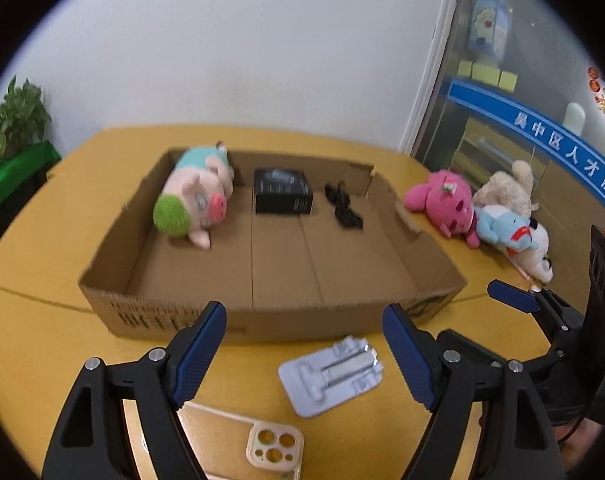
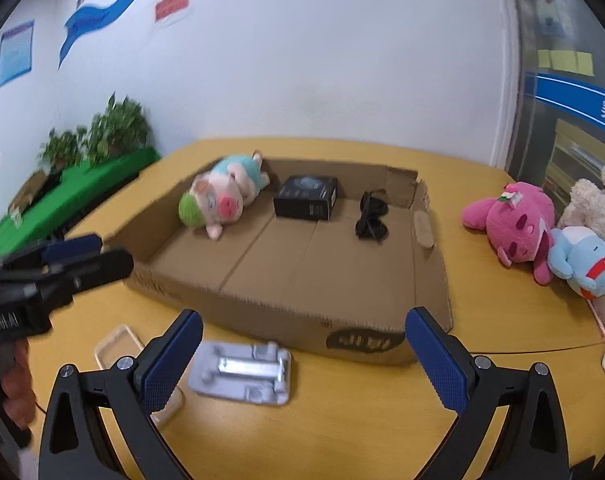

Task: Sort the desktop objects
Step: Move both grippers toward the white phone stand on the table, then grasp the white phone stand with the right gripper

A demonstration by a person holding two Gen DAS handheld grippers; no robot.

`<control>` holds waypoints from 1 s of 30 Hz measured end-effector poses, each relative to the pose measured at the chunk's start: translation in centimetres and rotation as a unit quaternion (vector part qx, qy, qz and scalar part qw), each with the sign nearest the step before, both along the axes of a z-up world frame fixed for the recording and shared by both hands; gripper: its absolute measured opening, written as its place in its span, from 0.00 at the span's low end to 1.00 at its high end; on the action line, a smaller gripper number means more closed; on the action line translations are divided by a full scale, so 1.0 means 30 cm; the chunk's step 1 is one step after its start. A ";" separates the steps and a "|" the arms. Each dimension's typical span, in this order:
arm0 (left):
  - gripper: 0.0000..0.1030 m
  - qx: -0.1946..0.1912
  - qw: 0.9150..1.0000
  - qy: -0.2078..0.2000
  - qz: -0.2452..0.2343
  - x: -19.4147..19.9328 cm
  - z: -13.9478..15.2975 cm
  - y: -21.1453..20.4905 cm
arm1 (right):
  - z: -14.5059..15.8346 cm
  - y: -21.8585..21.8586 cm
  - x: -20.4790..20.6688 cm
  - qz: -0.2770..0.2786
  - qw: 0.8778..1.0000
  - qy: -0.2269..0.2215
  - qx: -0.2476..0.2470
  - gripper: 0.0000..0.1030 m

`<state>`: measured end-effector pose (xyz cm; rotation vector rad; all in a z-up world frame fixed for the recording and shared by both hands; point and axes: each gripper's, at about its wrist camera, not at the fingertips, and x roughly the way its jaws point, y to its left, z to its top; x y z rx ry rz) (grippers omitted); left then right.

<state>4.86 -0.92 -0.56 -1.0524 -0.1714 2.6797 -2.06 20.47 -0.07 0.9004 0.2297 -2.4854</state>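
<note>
Grippers, left [image 1: 304,354] and right [image 2: 304,354], hang with jaws apart, empty; ahead of the left lies a grey stand [image 1: 331,376], likely next for the box [image 1: 262,316].

- yellow table [image 1: 42,320] carries everything
- shallow cardboard tray [image 1: 262,320] just ahead of both grippers
- grey blister pack [image 1: 330,376] on the table under the left gripper's open fingers
- cream phone case [image 1: 274,446] nearer, beneath left gripper
- pink plush [image 2: 514,224], blue plush [image 2: 586,260], beige plush [image 2: 594,200] piled right of right gripper
</note>
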 end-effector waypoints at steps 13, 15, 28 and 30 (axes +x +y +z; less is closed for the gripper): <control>0.76 -0.011 0.991 -0.130 -0.033 -0.058 -0.276 0.041 | -0.330 -0.001 -0.103 0.044 0.982 -0.182 0.006 0.96; 0.76 -0.014 0.988 -0.147 -0.040 -0.074 -0.305 0.050 | -0.353 -0.019 -0.121 0.052 0.979 -0.195 0.009 0.94; 0.35 0.004 0.978 -0.191 -0.082 -0.118 -0.384 0.071 | -0.374 -0.085 -0.149 0.092 0.977 -0.192 -0.007 0.41; 0.35 0.006 0.978 -0.189 -0.083 -0.120 -0.384 0.073 | -0.374 -0.084 -0.136 0.084 0.979 -0.187 -0.011 0.41</control>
